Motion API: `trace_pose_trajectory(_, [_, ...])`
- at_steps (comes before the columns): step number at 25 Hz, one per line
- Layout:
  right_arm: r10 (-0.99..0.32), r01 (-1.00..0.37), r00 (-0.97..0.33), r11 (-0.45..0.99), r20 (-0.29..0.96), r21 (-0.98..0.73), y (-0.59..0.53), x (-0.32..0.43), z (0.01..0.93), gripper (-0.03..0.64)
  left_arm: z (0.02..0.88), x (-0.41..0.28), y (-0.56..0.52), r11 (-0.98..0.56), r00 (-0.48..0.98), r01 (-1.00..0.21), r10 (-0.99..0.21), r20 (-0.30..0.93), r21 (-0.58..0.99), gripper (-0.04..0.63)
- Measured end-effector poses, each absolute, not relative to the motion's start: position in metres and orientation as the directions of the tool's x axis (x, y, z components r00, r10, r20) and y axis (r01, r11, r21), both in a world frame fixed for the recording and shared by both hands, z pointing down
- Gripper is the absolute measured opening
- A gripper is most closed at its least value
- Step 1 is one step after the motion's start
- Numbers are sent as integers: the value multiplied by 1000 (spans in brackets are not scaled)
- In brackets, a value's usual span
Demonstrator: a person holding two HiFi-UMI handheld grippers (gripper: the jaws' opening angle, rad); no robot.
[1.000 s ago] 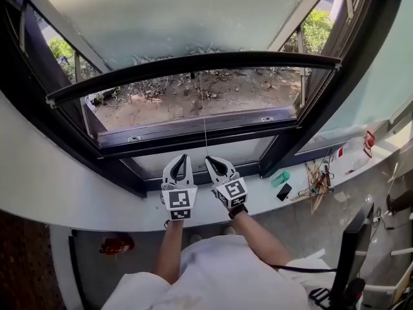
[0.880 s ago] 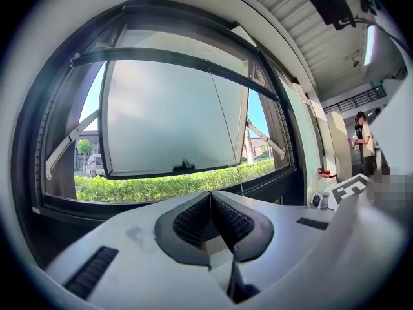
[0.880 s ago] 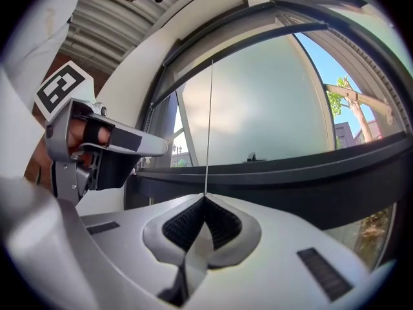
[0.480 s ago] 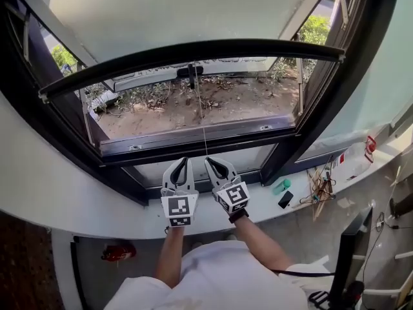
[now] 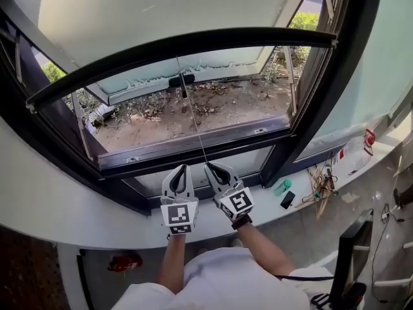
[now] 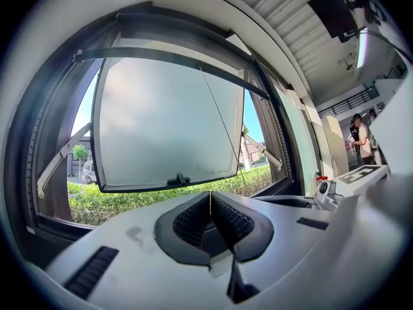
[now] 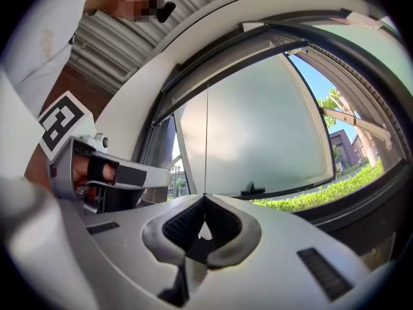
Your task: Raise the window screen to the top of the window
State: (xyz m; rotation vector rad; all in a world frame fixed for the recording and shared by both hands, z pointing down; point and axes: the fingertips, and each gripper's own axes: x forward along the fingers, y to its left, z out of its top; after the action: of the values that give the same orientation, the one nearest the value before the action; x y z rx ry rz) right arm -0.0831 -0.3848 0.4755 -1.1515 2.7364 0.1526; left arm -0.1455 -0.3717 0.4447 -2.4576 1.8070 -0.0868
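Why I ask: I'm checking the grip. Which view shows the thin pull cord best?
The right gripper view: the cord runs straight down into the shut right gripper. The head view shows only a faint line from the screen bar; the left gripper view shows it slanting across the pane.

Left tongs point(image 5: 181, 168) beside right tongs point(image 5: 208, 167), below screen bar point(image 5: 193, 44); cord point(image 5: 194, 118) joins right tongs to bar.

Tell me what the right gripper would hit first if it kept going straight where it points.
The right gripper would probably pass under the screen bar and meet the swung-out frosted pane first; depth is unclear.
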Motion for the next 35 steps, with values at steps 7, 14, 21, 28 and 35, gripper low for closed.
trace_pose_trajectory(7, [-678, -703, -691, 711, -252, 15, -375, -87, 452, 3, 444, -151, -371, -284, 286, -953, -958, -4, -110, 6])
trace_pose_trajectory(14, [-660, -684, -696, 729, -283, -17, -372, -91, 443, 3, 444, -152, -368, -274, 276, -955, -961, -4, -112, 6])
trace_pose_trajectory(21, [-627, -663, -716, 748, -307, 16, -362, -92, 418, 3, 446, -152, -364, -266, 266, -958, -964, 13, -111, 6])
trace_pose_trajectory(28, [-606, -665, -710, 745, -359, 56, -362, -82, 387, 3, 435, -154, -364, -257, 259, -962, -966, -12, -92, 6])
trace_pose_trajectory(35, [-577, -649, -708, 759, -407, 52, -363, -84, 363, 3, 435, -155, -366, -252, 254, -964, -967, -11, -82, 8])
